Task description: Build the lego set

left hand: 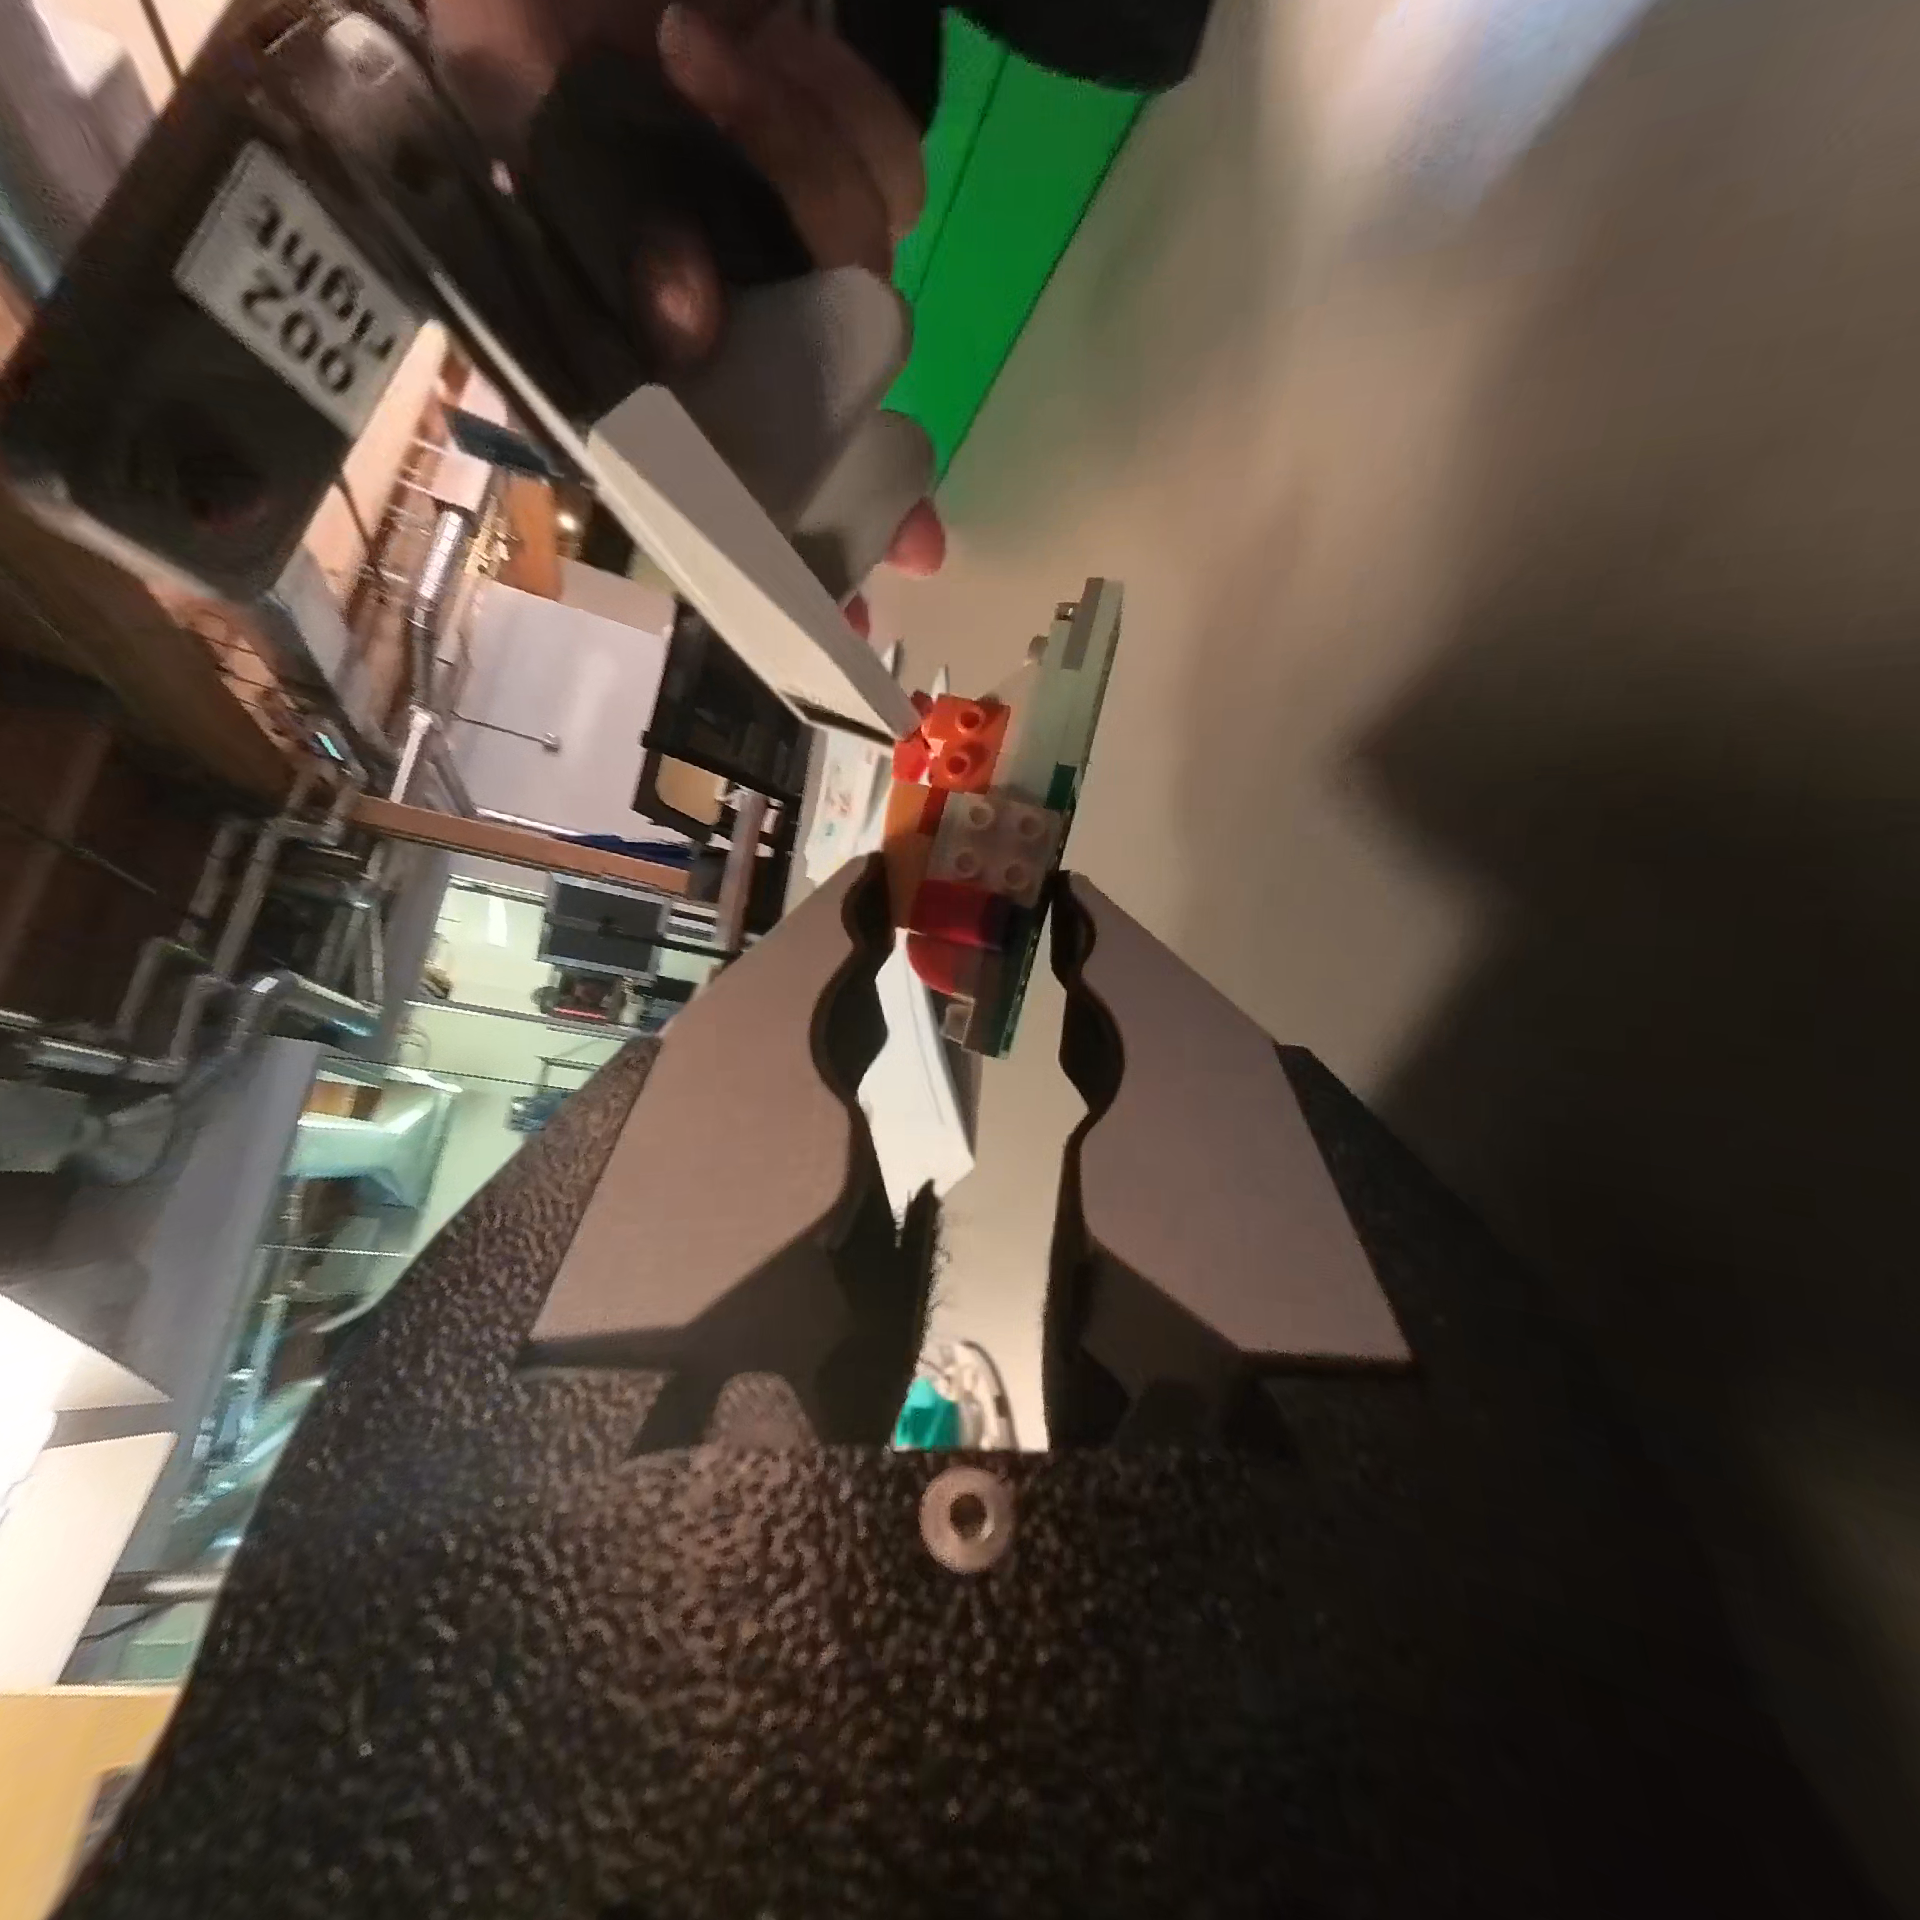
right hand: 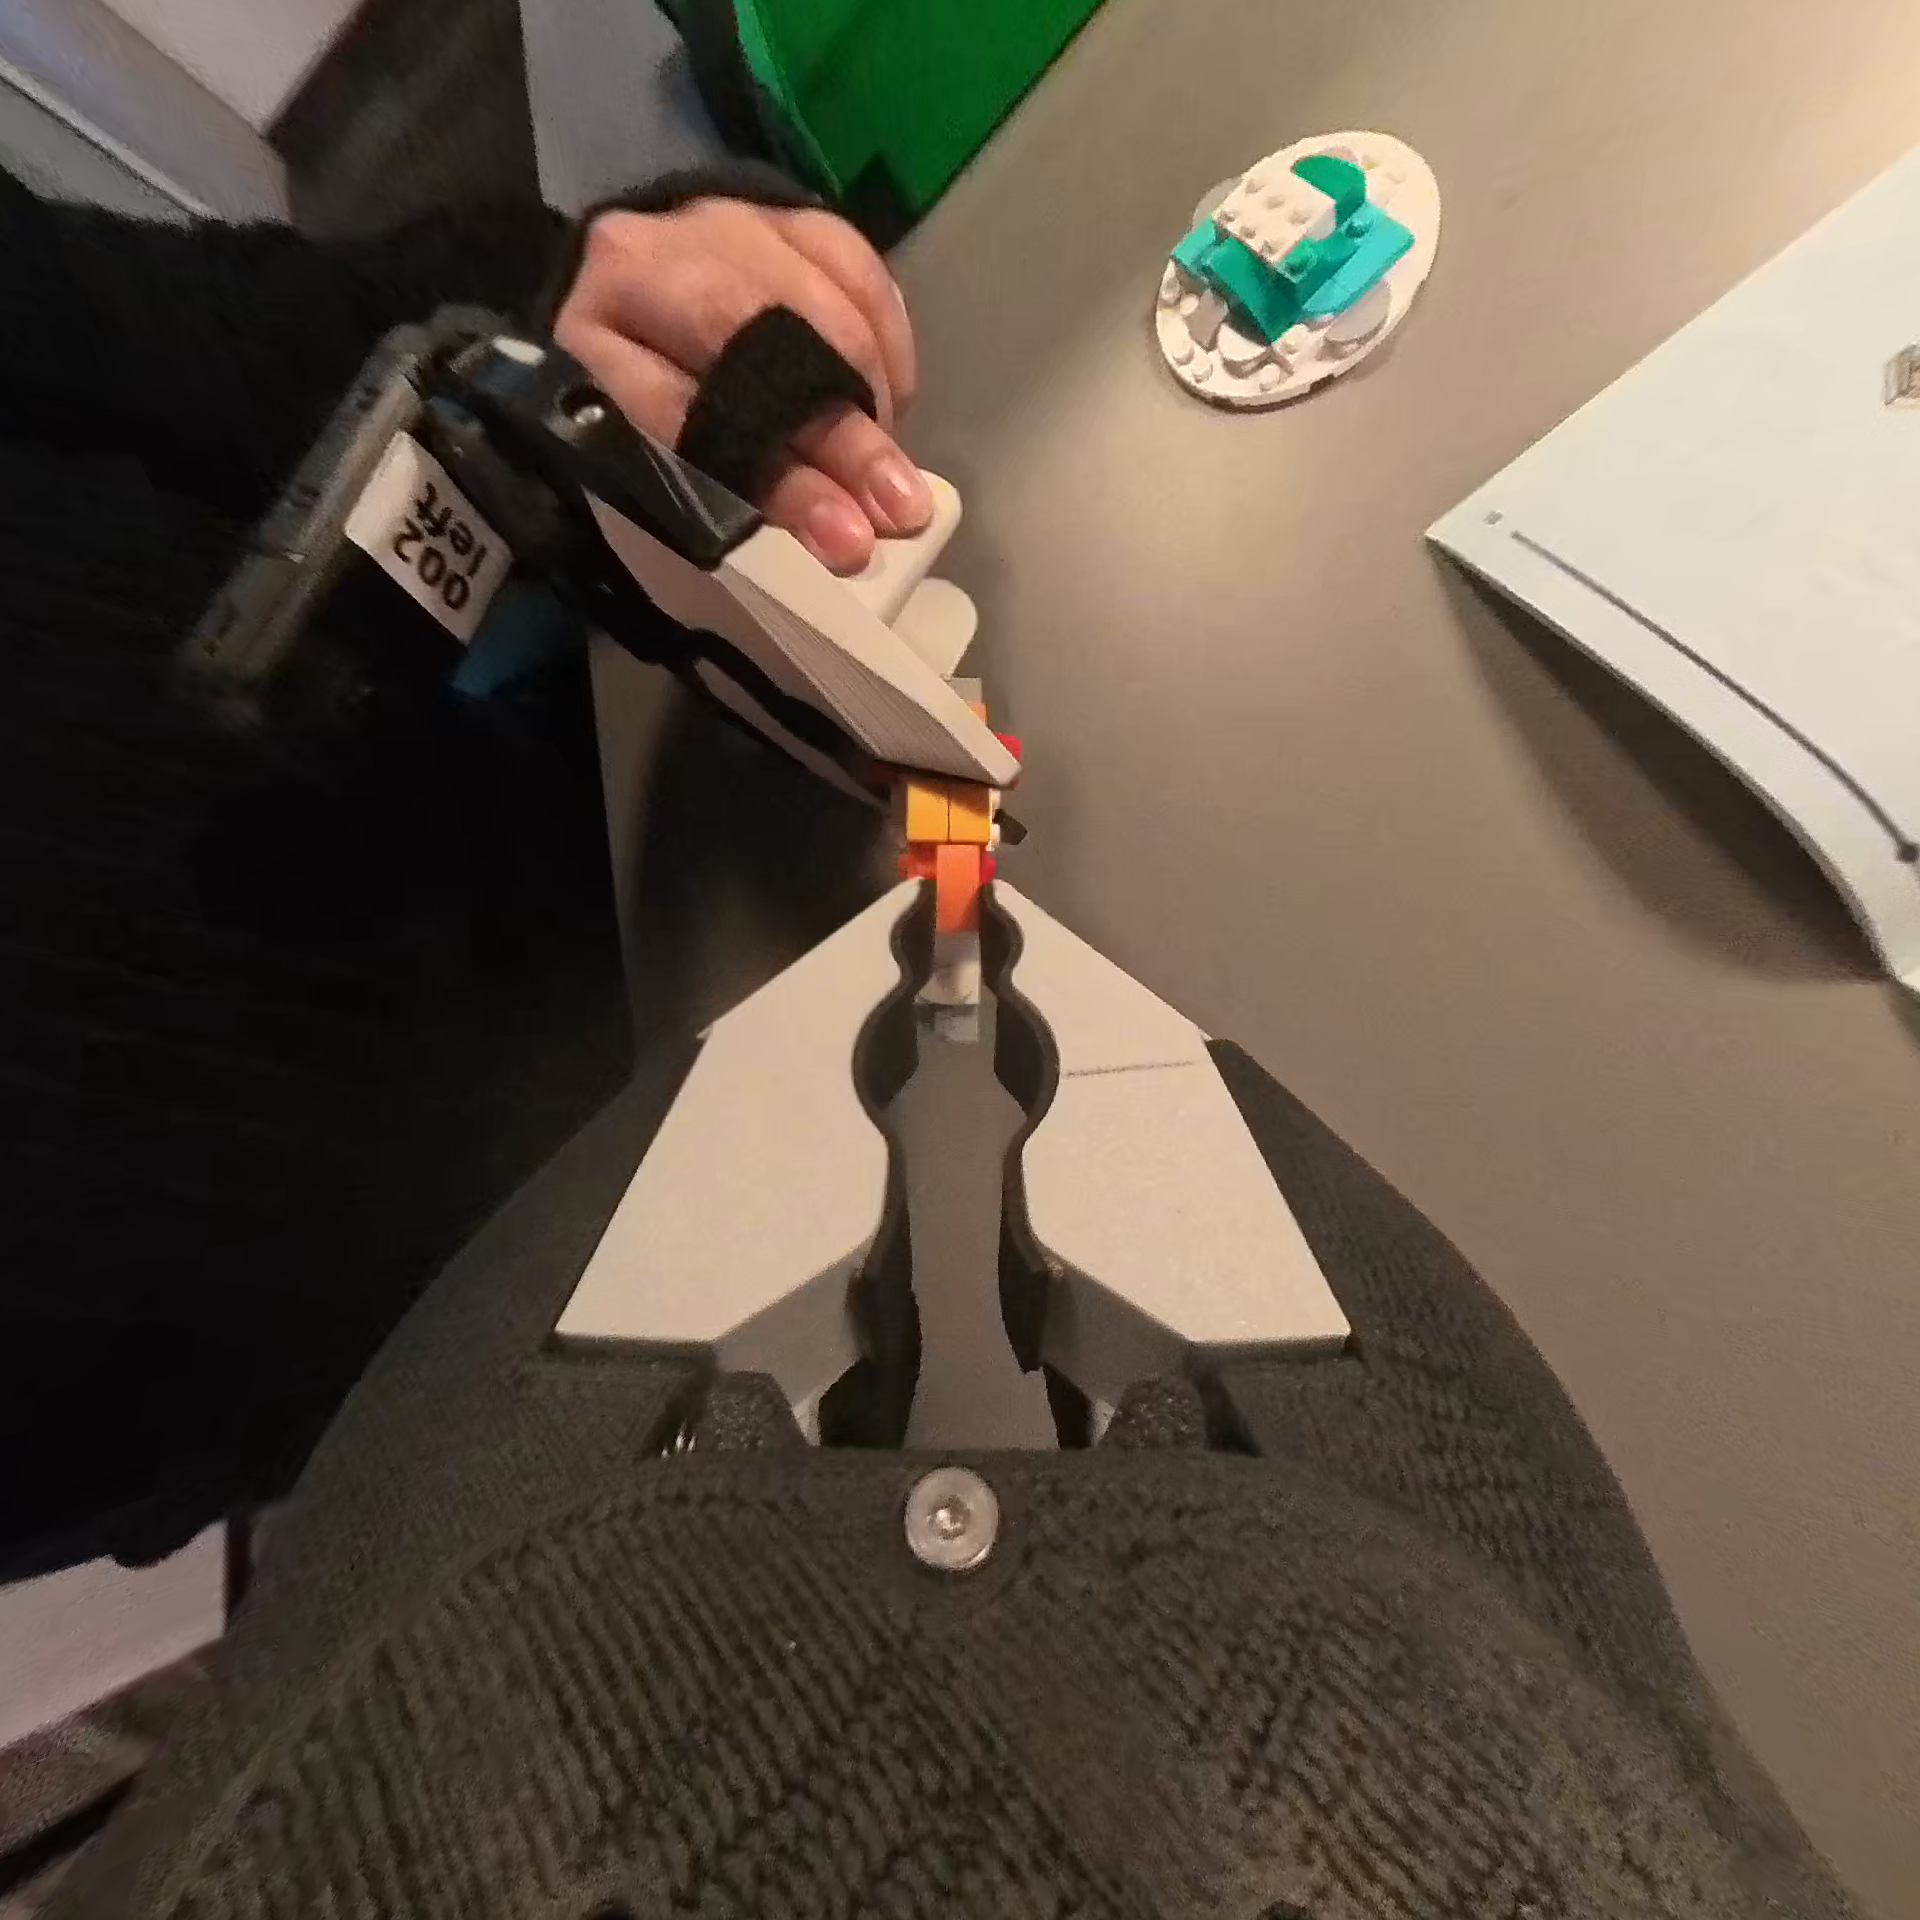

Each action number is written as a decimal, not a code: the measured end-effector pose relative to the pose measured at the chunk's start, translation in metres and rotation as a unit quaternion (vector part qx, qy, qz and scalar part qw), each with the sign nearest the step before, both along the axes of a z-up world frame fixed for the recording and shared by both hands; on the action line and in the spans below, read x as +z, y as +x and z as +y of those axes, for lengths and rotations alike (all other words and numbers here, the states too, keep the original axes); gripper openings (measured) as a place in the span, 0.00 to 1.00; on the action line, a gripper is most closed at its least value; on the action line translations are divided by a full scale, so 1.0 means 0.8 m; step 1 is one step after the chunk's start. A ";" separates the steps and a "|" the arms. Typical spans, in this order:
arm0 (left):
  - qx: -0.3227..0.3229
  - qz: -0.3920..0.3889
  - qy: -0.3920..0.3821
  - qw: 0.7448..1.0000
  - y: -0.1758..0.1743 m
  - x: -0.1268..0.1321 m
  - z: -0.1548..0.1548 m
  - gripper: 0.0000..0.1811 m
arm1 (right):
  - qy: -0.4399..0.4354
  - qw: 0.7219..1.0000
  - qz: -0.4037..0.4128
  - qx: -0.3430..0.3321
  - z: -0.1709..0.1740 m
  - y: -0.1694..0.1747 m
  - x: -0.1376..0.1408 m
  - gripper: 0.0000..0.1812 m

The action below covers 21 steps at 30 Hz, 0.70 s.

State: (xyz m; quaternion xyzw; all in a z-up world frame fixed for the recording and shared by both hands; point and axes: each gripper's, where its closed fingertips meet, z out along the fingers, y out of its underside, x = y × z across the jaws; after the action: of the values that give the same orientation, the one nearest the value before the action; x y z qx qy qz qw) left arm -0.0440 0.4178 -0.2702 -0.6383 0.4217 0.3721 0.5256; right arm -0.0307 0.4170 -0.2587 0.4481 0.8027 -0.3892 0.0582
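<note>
A small lego model (left hand: 987, 831) of red, orange and white bricks on a green and grey plate is held above the grey table. My left gripper (left hand: 971, 894) is shut on its red and white end. It also shows in the right wrist view (right hand: 977, 769), coming in from the upper left, held by a hand. My right gripper (right hand: 956, 899) is shut on an orange brick (right hand: 951, 878) at the model's other end. In the left wrist view the right gripper (left hand: 894, 717) meets the orange two-stud brick (left hand: 966, 740) from the upper left.
A white round plate with a teal and white build (right hand: 1299, 260) lies on the table (right hand: 1299, 779) at the back right. A white instruction booklet (right hand: 1714, 582) lies at the right. A green box (right hand: 894, 83) stands at the back. Left and right tips are no more than a few centimetres apart.
</note>
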 end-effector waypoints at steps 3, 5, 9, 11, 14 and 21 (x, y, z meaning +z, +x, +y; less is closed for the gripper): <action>-0.004 0.016 0.009 1.000 0.003 0.002 0.000 0.15 | 0.035 0.999 -0.013 0.020 -0.001 0.003 0.000 0.03; -0.006 0.027 0.014 1.000 0.005 0.003 0.000 0.15 | 0.053 0.998 -0.026 0.034 -0.002 0.006 0.000 0.03; -0.010 0.041 0.023 0.999 0.009 0.006 0.001 0.15 | 0.084 0.994 -0.050 0.054 -0.003 0.010 0.001 0.03; -0.011 0.047 0.027 0.998 0.009 0.007 0.001 0.15 | 0.096 0.992 -0.061 0.062 -0.003 0.010 0.001 0.03; -0.012 0.047 0.028 0.998 0.010 0.007 0.001 0.15 | 0.108 0.989 -0.076 0.073 -0.004 0.011 0.001 0.03; -0.013 0.013 0.017 1.000 0.010 0.005 0.004 0.15 | 0.067 0.988 -0.134 0.046 -0.005 0.011 0.002 0.03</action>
State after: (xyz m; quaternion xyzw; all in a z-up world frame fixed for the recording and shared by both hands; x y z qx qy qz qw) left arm -0.0357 0.4206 -0.2666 -0.6193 0.4301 0.3806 0.5354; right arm -0.0221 0.4127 -0.2569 0.4618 0.8315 -0.2683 0.1532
